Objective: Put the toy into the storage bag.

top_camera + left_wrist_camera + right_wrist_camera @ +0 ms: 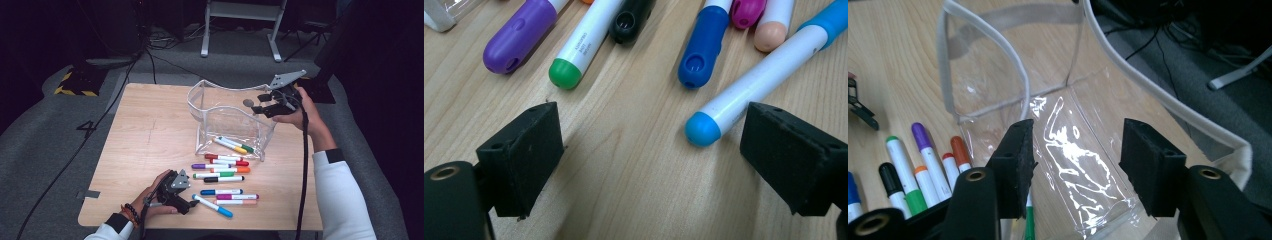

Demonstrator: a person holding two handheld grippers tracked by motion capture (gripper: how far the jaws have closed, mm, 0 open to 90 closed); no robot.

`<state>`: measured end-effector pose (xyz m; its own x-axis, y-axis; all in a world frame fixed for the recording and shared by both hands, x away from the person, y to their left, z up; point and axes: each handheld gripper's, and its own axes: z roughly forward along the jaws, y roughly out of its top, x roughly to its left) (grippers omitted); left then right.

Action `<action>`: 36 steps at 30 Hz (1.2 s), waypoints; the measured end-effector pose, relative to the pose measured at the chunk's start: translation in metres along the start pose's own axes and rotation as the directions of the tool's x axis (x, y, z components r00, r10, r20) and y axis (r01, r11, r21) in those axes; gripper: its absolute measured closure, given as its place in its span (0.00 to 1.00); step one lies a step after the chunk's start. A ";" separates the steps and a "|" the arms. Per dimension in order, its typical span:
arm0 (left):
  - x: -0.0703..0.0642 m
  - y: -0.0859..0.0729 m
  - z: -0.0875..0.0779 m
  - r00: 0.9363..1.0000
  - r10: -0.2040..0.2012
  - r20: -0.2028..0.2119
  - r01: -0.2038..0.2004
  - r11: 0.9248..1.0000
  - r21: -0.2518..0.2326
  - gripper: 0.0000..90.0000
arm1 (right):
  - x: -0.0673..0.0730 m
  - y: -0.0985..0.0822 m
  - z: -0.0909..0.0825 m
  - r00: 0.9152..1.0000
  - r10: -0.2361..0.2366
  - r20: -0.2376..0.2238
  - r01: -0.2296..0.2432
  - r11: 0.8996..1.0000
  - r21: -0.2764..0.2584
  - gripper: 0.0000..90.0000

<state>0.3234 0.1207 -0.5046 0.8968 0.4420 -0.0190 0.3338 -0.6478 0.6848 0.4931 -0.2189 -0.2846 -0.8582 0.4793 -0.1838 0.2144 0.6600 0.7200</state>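
Nearest, the left gripper [187, 197] is resting open on the tabletop [150, 135] around the light-blue marker [764, 75]. Over the clear pouch [227, 117], the right gripper [1075, 165] is hanging open, empty. Next probably: closing on that marker.

Right tool [263, 103] above clear pouch [227, 120], markers [223, 172]

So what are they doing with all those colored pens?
A person is packing markers into a clear pouch on the table. Two markers already lie inside it. The right tongs are open above the pouch's rim with nothing between them. The left tongs are open low over the table, next to the light blue marker. About nine markers wait outside.
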 end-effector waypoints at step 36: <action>0.000 0.000 0.000 1.000 -0.002 -0.001 0.002 1.000 0.001 0.11 | 0.128 -0.170 -0.024 0.996 0.001 -0.090 -0.010 0.994 -0.105 0.52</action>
<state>0.3235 0.1204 -0.5046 0.8959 0.4438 -0.0197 0.3357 -0.6474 0.6843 0.3356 -0.2829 -0.4145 -0.8965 0.4259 -0.1222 0.1730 0.5905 0.7883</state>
